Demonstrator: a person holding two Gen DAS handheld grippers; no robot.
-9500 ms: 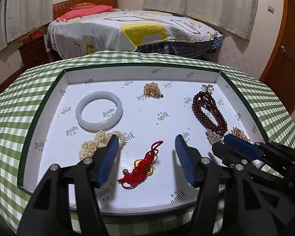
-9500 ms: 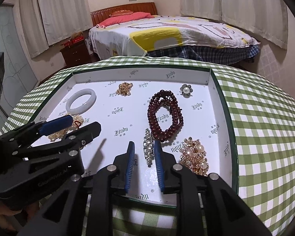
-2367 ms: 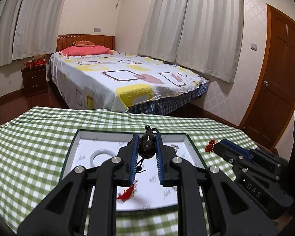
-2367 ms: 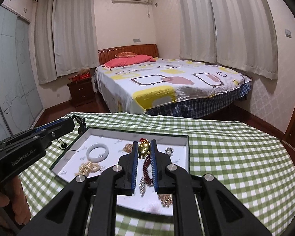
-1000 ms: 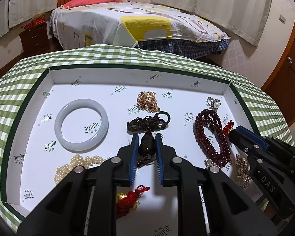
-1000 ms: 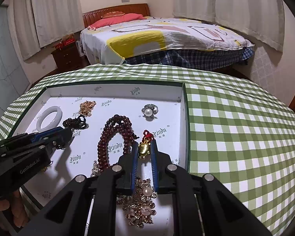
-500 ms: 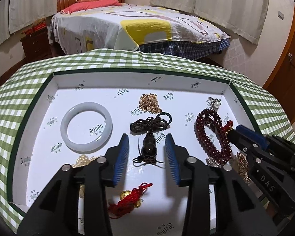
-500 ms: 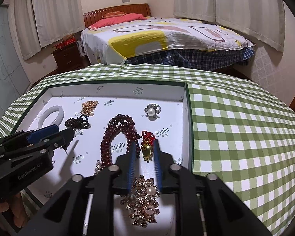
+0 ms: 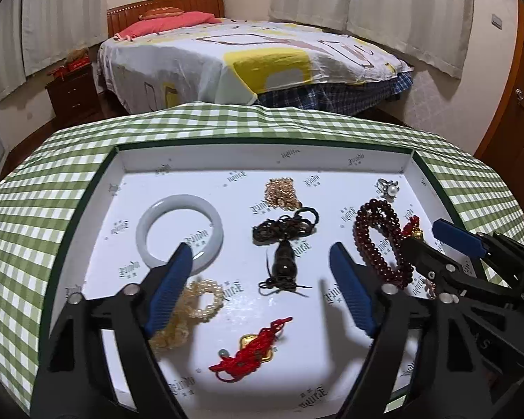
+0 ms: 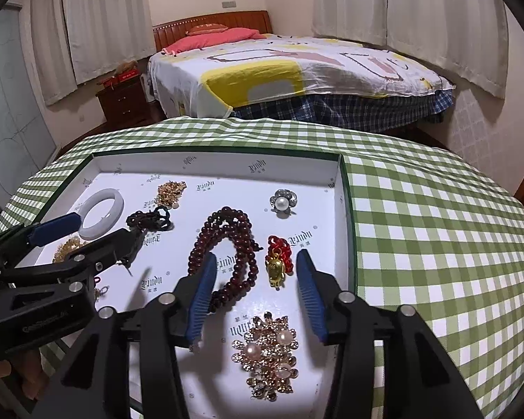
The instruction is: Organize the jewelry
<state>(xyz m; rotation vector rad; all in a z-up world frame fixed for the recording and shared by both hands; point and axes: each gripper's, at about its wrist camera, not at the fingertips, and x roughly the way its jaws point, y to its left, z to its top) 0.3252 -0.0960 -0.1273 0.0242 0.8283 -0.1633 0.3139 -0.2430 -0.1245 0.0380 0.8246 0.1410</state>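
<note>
A white tray [image 9: 262, 160] [image 10: 213, 160] holds the jewelry. My left gripper [image 9: 262, 279] is open over a dark gourd pendant on a black cord [image 9: 284, 260], which lies free on the tray; the cord also shows in the right wrist view [image 10: 150, 220]. My right gripper [image 10: 256, 286] is open around a gold charm with a red knot [image 10: 277, 262], which lies on the tray beside the dark red bead bracelet [image 10: 227, 248] [image 9: 380, 237]. Both grippers are empty.
Also in the tray: a white jade bangle [image 9: 180, 232], a pearl bracelet [image 9: 192, 310], a red-knot gold charm [image 9: 251, 351], a gold chain [image 9: 281, 192], a pearl ring [image 10: 283, 202], and a gold pearl brooch [image 10: 269, 356]. A green checked tablecloth [image 10: 436, 230] surrounds the tray.
Both grippers carried pendants down onto the tray, then opened wide. The gourd pendant and the gold charm now lie released on the tray.
</note>
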